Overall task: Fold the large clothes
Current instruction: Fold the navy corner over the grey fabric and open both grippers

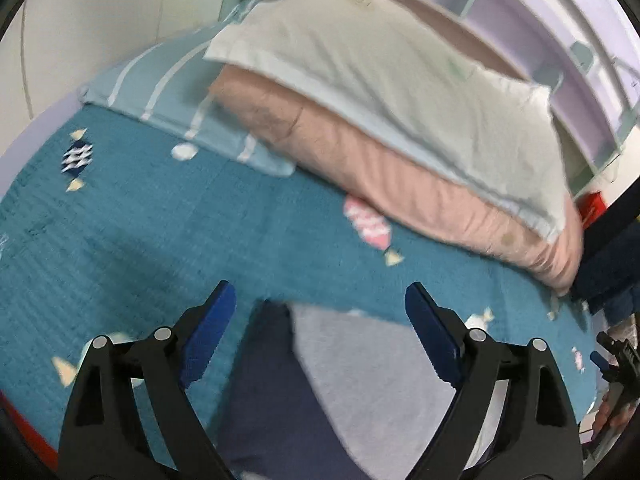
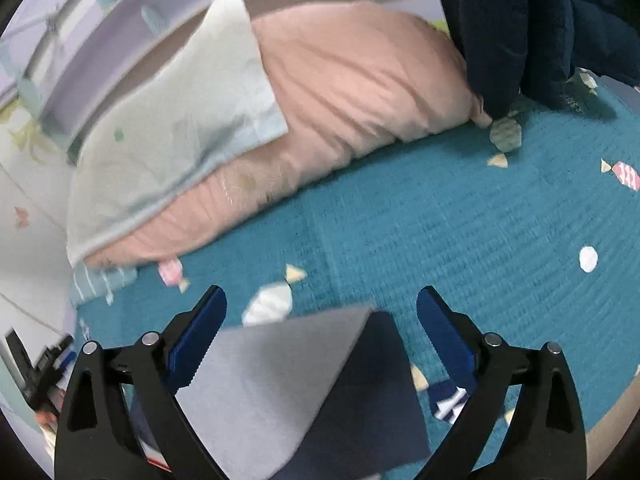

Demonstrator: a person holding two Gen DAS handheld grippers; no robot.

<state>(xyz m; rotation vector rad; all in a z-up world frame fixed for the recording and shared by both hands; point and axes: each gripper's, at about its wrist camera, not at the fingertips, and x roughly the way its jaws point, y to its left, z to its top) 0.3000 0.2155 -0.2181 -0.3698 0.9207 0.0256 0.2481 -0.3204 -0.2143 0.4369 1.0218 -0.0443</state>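
Both grippers point steeply down at a bed covered by a teal bedspread [image 1: 160,224] printed with small candy shapes. The left gripper [image 1: 320,334] hangs above the garment with its two blue-padded jaws standing wide apart; nothing is between the pads, and the cloth lies below them, untouched. The right gripper [image 2: 322,336] has the same pose: tilted downward, jaws spread wide, pads clear of the fabric underneath.

The task's thing, a garment [image 1: 360,380] in two tones, light grey and dark navy, lies flat on the bedspread at the near edge of both wrist views. In the left wrist view its navy part sits to the left and the grey part to the right; in the right wrist view the grey panel is to the left and the navy one to the right, meeting in a peak just under the open jaws.

Counted, there are two grippers, each with two fingers, and one garment under them. At the far side of the bed lie three stacked soft items: one pale white pillow [image 1: 392,80] on top of one pink pillow [image 1: 400,184], and one light blue striped pillow [image 1: 168,92] partly under them. One dark navy bundle of cloth [image 2: 520,24] rests at the end of the pink pillow. Behind the pillows stands a lavender headboard [image 1: 540,28]. Both views are somewhat blurred.
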